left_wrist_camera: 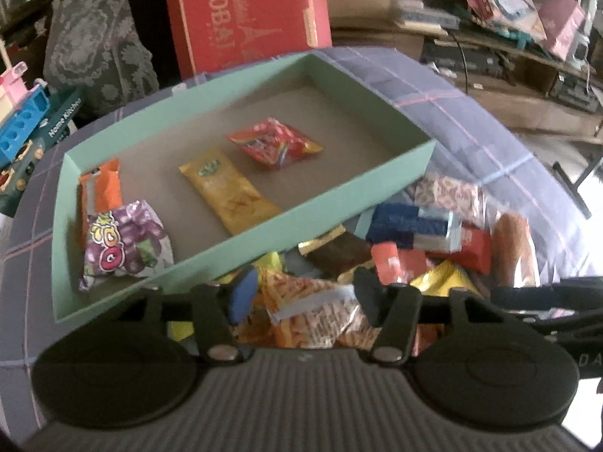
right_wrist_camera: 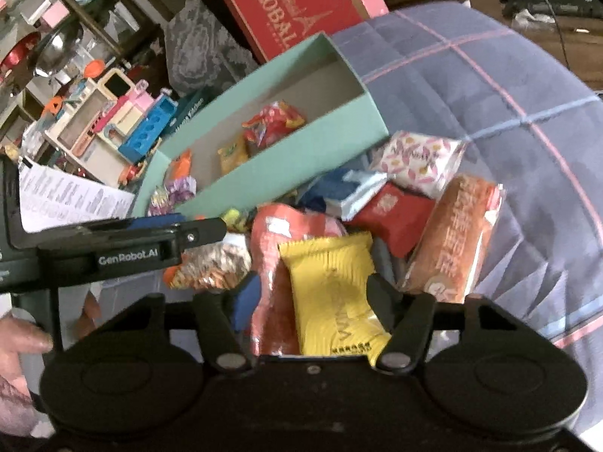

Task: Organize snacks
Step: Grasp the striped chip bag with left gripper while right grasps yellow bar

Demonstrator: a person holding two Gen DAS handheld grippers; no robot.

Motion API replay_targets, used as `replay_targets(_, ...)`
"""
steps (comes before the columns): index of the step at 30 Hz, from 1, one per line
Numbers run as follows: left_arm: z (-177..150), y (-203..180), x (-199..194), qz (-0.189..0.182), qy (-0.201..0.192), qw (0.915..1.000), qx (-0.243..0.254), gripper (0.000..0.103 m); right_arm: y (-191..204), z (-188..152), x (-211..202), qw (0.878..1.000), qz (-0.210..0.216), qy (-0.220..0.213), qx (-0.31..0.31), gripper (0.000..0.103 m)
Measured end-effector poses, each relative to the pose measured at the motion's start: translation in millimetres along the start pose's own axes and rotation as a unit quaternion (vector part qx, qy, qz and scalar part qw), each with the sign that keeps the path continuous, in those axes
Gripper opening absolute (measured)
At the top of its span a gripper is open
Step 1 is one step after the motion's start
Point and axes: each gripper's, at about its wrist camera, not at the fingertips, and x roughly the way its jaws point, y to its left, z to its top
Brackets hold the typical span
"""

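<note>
A mint-green box (left_wrist_camera: pixel 301 222) lies on the checked cloth. It holds a purple sweet bag (left_wrist_camera: pixel 124 241), an orange packet (left_wrist_camera: pixel 101 188), a yellow stick packet (left_wrist_camera: pixel 230 192) and a red bag (left_wrist_camera: pixel 275 143). In front of it is a heap of loose snacks. My left gripper (left_wrist_camera: pixel 307 297) is down in the heap, its pads against both sides of an orange-striped crisp bag (left_wrist_camera: pixel 312 312). My right gripper (right_wrist_camera: pixel 312 293) is beside it, shut on a yellow packet (right_wrist_camera: pixel 331 282), with a red packet (right_wrist_camera: pixel 271 301) pressed against the blue pad. The left gripper's side (right_wrist_camera: pixel 150 237) shows in the right wrist view.
A wrapped bread loaf (right_wrist_camera: pixel 456 237), a white-and-pink packet (right_wrist_camera: pixel 418 158) and a red square packet (right_wrist_camera: pixel 392 214) lie at the heap's right. Behind the box stand a red carton (left_wrist_camera: pixel 245 15) and a toy kitchen set (right_wrist_camera: pixel 113 120). A person's hand (right_wrist_camera: pixel 19 339) is at the lower left.
</note>
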Motion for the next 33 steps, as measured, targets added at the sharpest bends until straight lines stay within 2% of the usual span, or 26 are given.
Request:
replay_targets(6,-18,8,1,0.004,0.007,0.9999,0.009,0.064,-12,-8,7,1.000,-0.012,0.012,0.015,0.063)
replay_targets(8,-25,12,-1,0.003,0.009,0.9999,0.010,0.074,-14,-13,9,1.000,-0.012,0.014,0.018,0.063)
replay_targets(10,-32,17,-4,0.003,0.009,0.9999,0.010,0.077,-11,-16,9,1.000,-0.014,0.011,0.012,0.062)
replay_targets(11,-36,20,-5,0.006,0.009,0.9999,0.007,0.078,-8,-18,9,1.000,-0.016,0.009,0.008,0.059)
replay_targets(13,-38,25,-5,0.011,0.011,0.9999,-0.004,0.078,-1,-21,12,1.000,-0.017,0.013,0.003,0.042)
replay_targets(16,-39,32,-6,0.010,0.014,0.9996,-0.022,0.079,11,-27,18,1.000,-0.019,0.022,-0.011,0.038)
replay_targets(21,-37,21,-7,0.016,0.012,0.9998,0.001,0.081,23,-29,21,0.999,-0.041,0.010,-0.031,0.038)
replay_targets(23,-36,15,-5,0.020,0.013,0.9997,0.009,0.086,24,-30,22,0.998,-0.051,0.004,-0.029,0.042)
replay_targets(25,-35,11,0,0.028,0.017,0.9994,0.011,0.091,23,-28,19,0.998,-0.057,-0.001,-0.025,0.053)
replay_targets(27,-32,12,7,0.030,0.023,0.9993,0.002,0.094,22,-28,16,0.997,-0.074,-0.008,-0.030,0.061)
replay_targets(28,-32,13,10,0.027,0.025,0.9993,-0.004,0.094,22,-28,14,0.997,-0.077,-0.011,-0.030,0.061)
replay_targets(31,-30,13,18,0.017,0.034,0.9993,-0.004,0.092,23,-29,10,0.997,-0.077,-0.016,-0.027,0.061)
replay_targets(33,-31,7,18,0.000,0.033,0.9994,0.010,0.079,28,-29,9,0.996,-0.081,-0.019,-0.036,0.061)
